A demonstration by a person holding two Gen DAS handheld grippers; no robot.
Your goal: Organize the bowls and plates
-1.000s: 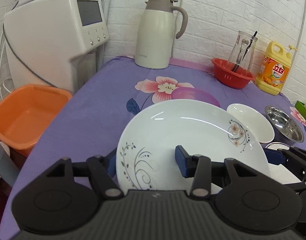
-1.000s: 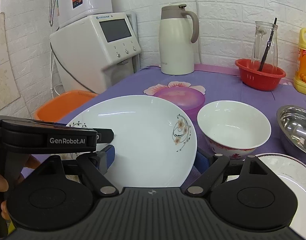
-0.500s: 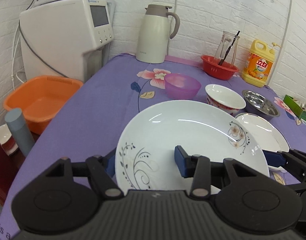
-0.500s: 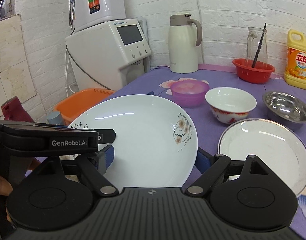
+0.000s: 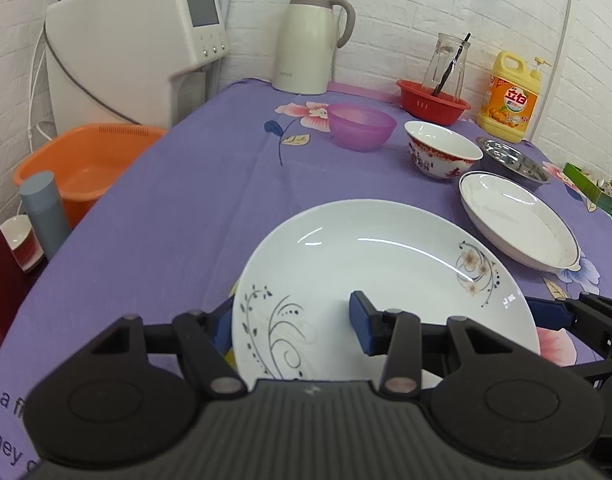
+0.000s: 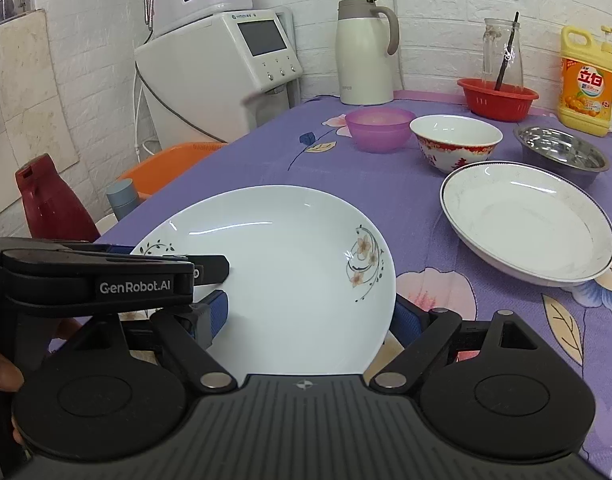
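Looking along the left gripper (image 5: 292, 320): clamped on the near-left rim of the floral plate (image 5: 385, 264), one blue pad over the inner face, the other tucked under the lip, at a middling gap. Carried clear of the cloth above the near edge of the table (image 5: 186, 200), tilted slightly. Pinched at the right rim too, by the right gripper (image 5: 545, 314). Further in, towards the right edge: the silver-rimmed plate (image 5: 513, 216); beyond it the red-patterned bowl (image 5: 441, 152) and the steel bowl (image 5: 513, 160), with the purple bowl (image 5: 361, 124) to their left.

Looking along the right gripper (image 6: 311, 316): closed on the same floral plate (image 6: 286, 272), one pad on the glazed face, the other hidden below the rim at the right. Crossing in from the left, the left gripper (image 6: 210, 268), biting the rim from above and below. Well apart on the cloth to the right, the silver-rimmed plate (image 6: 525, 220), probably the stacking target.

Judged risks: slick glaze and a curved lip under small pads, so a possible slide out of either pinch. With two holds on one rigid dish, any mismatch in pull or twist likely to lever a rim free. Letting go above the near edge likely to mean a fall to the floor. Lowering too steeply onto the other plate likely to chip a rim or nudge it against the red-patterned bowl (image 6: 453, 144).
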